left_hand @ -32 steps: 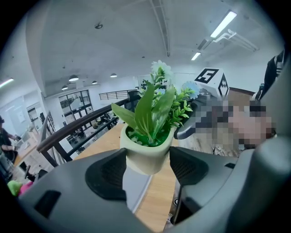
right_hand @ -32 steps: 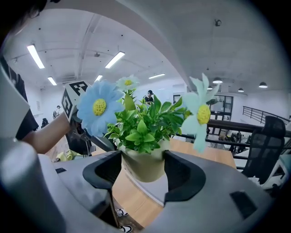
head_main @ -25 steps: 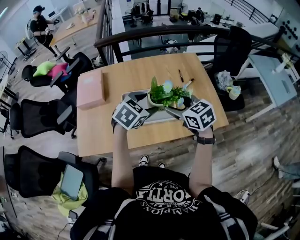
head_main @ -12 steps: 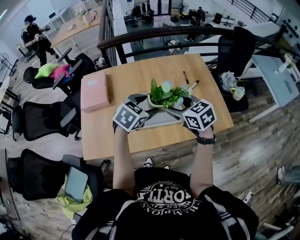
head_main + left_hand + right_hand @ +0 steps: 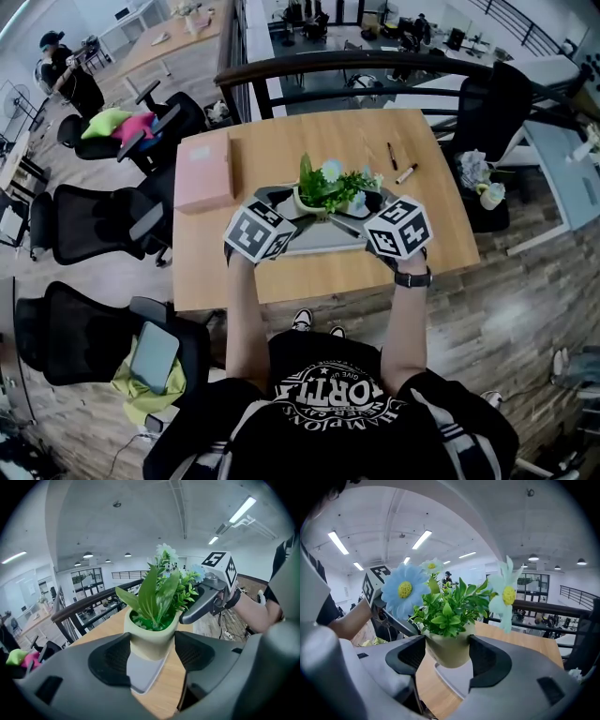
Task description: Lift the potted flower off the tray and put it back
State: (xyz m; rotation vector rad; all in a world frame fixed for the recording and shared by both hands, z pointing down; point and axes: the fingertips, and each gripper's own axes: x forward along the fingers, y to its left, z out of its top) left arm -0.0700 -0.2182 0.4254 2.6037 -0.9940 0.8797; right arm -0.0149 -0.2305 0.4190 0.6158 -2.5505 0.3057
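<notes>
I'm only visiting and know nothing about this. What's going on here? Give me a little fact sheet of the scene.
who: a person with a hand-held gripper in each hand
left gripper: jaws closed on the pot
right gripper: jaws closed on the pot from the opposite side
potted flower: upright, green leaves, blue and white blooms
tray: grey, directly under the pot
pot and tray: pot looks slightly raised; contact cannot be ruled out
wooden table: carries the tray
also there: pink box, two pens
</notes>
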